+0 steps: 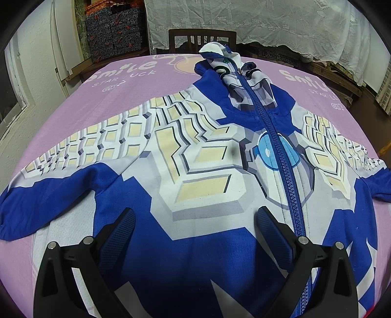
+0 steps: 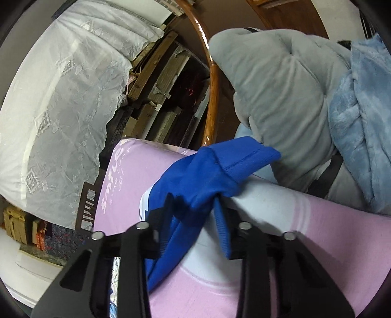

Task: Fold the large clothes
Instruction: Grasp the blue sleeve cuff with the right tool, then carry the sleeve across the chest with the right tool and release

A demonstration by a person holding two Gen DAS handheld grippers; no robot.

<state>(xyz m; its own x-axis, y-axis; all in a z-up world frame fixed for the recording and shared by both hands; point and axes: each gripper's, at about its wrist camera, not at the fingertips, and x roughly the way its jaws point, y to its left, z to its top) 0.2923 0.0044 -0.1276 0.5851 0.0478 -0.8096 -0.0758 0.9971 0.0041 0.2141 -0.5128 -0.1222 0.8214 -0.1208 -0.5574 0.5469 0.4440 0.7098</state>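
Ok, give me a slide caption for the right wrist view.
Right gripper shut on the blue cuff of the jacket, lifting it off the pink tablecloth.

I see the jacket (image 1: 195, 151) is soft matt cloth with a plastic-looking zipper (image 1: 273, 137); my gripper pads (image 1: 273, 234) are ribbed, and the chair frame (image 2: 207, 80) is glossy wood.

Pink "Smile" cloth (image 1: 127, 80) covers bench; wooden chair (image 1: 202, 39) behind; white lace sheet (image 1: 268, 22); grey cushion (image 2: 276, 80), possibly plush; light-blue fleece blanket (image 2: 361, 122).
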